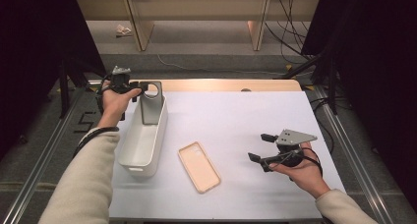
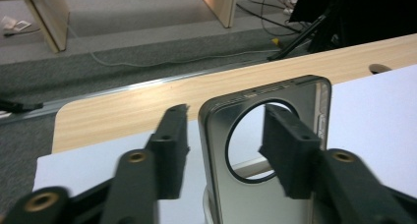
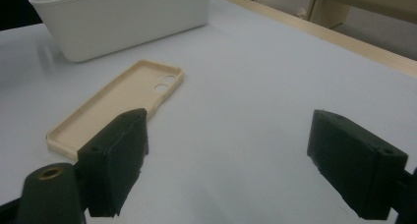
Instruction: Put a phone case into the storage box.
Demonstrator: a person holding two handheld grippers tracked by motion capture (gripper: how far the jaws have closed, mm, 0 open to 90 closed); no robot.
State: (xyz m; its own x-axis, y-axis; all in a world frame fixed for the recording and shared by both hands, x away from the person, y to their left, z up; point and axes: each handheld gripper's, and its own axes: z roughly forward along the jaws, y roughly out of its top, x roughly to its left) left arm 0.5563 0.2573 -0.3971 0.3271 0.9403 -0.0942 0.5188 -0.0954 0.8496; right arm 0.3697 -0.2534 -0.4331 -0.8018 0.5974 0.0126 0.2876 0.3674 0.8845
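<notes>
The white bin (image 1: 142, 138) sat at 9 o'clock on the table. The grey phone case (image 1: 151, 103) stood upright at its far end, deposited. The beige phone case (image 1: 198, 166) remained outside, near centre. The left gripper (image 2: 223, 145) had released; the right gripper (image 1: 259, 146) gaped empty.

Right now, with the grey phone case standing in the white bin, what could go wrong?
1. The left gripper has its jaws apart around the grey phone case, which stands propped at the end of the white bin; it may topple.
2. Pulling back could snag the case's round cutout.
</notes>
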